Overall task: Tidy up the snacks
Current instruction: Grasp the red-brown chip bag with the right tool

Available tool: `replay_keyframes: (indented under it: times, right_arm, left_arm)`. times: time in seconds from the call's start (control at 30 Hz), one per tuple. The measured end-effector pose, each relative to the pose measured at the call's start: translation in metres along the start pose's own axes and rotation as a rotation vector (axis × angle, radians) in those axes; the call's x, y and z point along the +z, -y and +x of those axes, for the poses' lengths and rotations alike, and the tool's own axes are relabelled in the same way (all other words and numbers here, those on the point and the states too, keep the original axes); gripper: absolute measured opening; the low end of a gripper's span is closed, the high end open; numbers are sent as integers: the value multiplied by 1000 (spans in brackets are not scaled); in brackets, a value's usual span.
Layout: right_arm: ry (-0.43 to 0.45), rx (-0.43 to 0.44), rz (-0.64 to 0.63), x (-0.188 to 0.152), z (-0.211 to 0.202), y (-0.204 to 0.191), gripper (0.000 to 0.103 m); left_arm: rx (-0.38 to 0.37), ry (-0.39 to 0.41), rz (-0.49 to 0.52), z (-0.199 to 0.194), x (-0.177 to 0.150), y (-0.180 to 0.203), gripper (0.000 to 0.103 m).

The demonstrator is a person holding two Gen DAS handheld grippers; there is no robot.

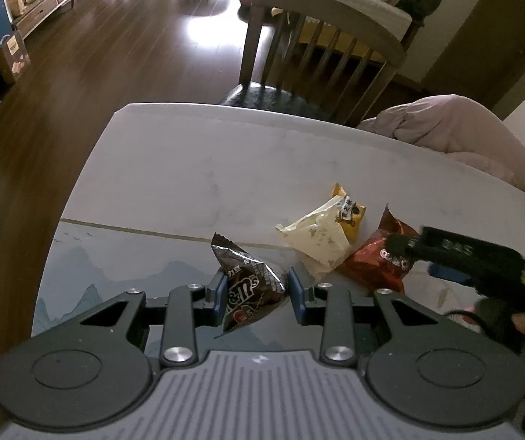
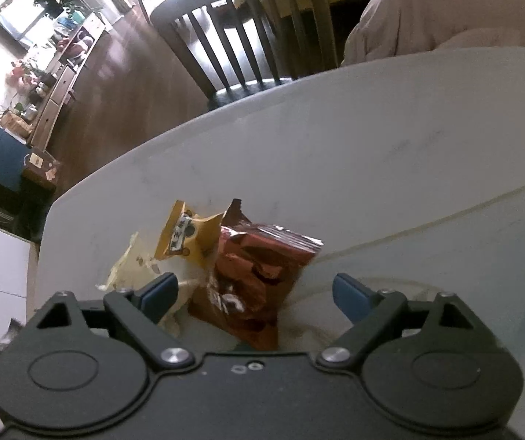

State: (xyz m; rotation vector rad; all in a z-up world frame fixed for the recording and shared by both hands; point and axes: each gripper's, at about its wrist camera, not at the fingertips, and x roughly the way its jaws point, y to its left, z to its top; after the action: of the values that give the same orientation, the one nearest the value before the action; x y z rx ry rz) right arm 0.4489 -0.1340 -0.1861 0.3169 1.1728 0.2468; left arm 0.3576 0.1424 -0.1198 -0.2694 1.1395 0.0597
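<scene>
While the left gripper (image 1: 255,299) points down at a pale table (image 1: 196,168), its blue pads are clamped on a dark brown candy packet (image 1: 247,286), which stands crumpled between them over a printed mat (image 1: 115,267) showing misty mountains. Three more snacks lie bunched together further along the table: a cream packet (image 1: 317,238), a small yellow packet (image 1: 352,216) partly under the cream one, and a red-brown packet (image 1: 376,260) touching the cream one. Seen from the right wrist, the right gripper (image 2: 255,291) has its fingers spread wide apart, with the red-brown packet (image 2: 258,275) between them; the pads do not press on it. The cream packet (image 2: 134,267) lies just beside the gripper's left pad (image 2: 161,288), and the yellow packet (image 2: 185,236) lies behind. A wooden chair (image 1: 321,51) stands at the table's far edge, with a pinkish cloth bundle (image 1: 456,128) beside it.
</scene>
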Motion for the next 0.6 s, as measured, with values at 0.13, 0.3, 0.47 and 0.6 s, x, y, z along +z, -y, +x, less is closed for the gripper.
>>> replay_keyframes:
  times: [0.13, 0.3, 0.47, 0.6]
  right_arm:
    - [-17, -17, 10, 2, 14, -5, 83]
    - [-23, -29, 26, 3, 25, -6, 70]
    - [-8, -33, -19, 0, 20, -8, 51]
    - [2, -33, -36, -2, 9, -8, 44]
  left_arm:
    - [0, -5, -1, 2, 0, 0, 33]
    - [-3, -16, -5, 7, -1, -1, 33]
    - [-5, -27, -3, 10, -2, 1, 33]
    - [-6, -24, -3, 6, -2, 3, 33]
